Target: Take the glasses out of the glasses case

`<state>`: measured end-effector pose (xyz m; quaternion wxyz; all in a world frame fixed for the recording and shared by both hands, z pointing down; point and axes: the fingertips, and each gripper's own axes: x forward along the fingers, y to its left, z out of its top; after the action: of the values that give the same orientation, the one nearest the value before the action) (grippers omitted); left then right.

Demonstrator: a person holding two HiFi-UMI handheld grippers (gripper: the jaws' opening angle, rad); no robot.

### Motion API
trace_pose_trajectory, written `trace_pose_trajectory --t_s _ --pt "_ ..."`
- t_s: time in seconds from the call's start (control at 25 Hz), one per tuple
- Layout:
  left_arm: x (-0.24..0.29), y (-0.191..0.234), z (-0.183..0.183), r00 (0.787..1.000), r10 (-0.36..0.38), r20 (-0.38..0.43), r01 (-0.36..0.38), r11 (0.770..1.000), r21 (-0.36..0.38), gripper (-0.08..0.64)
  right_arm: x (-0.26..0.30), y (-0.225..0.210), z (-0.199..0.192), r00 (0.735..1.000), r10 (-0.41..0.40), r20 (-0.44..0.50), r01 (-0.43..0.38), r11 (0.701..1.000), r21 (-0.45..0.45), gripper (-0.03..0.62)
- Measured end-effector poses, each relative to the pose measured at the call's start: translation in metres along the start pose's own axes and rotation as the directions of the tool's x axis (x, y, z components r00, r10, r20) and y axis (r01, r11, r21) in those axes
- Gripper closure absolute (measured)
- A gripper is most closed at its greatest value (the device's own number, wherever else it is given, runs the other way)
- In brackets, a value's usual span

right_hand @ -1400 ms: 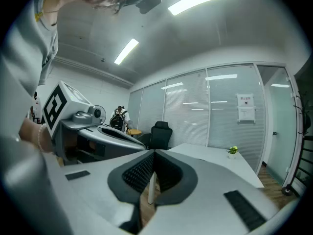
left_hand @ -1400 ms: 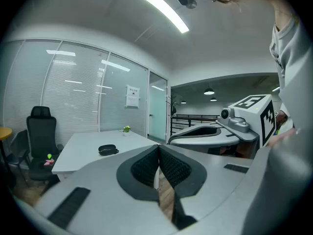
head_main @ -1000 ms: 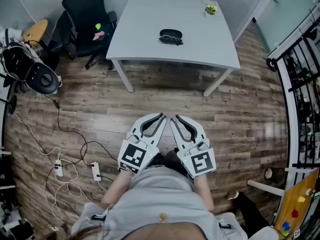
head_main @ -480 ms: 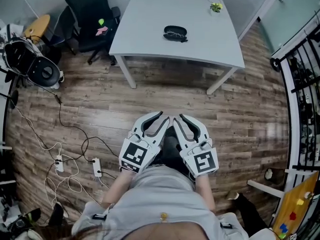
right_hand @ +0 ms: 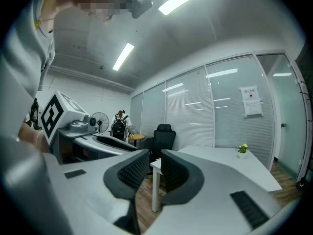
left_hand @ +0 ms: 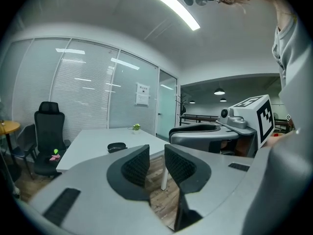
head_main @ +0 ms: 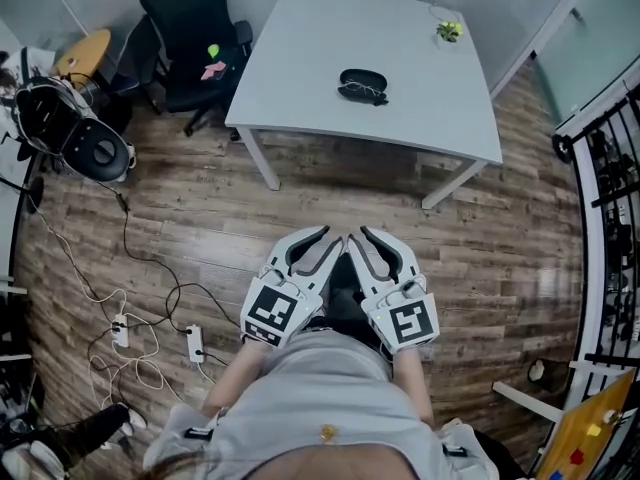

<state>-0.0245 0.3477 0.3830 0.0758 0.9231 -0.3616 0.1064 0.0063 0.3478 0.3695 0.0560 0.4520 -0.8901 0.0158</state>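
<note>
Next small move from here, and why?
Probably step up to the table and carry both grippers toward the glasses case. The left gripper and right gripper hang over the floor, well short of the table, jaws apart with nothing between them; the right's have just been opening. The case lies untouched.

A person in a grey top point(head_main: 320, 388) is holding the left gripper point(head_main: 330, 236) and the right gripper point(head_main: 357, 234) side by side, low in front of the body, over the wood floor point(head_main: 480, 248) and well short of the white bench point(head_main: 310, 58). Both are pointing toward it. The right gripper's fingers point(head_main: 385, 253) have just been opening, with nothing sitting between them. A dark glasses case point(head_main: 363, 79) is lying on the bench, a small potted plant point(head_main: 449, 31) is standing near its far corner, and a black chair point(head_main: 190, 28) is sitting just beside its left end.
</note>
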Motion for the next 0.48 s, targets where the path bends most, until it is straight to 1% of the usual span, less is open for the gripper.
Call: trace_pose_trajectory --t_s 0.28,0.48 --pt "0.046 0.038 0.018 1.000 0.010 -0.006 -0.010 1.000 -0.002 0.463 0.046 -0.045 0.010 1.000 0.020 0.007 -0.020 1.000 -0.008 0.509" --pt "0.075 0.067 0.035 0.999 0.045 -0.012 -0.045 0.999 0.004 0.463 0.077 -0.073 0.019 0.999 0.053 0.014 -0.053 0.999 -0.010 0.509"
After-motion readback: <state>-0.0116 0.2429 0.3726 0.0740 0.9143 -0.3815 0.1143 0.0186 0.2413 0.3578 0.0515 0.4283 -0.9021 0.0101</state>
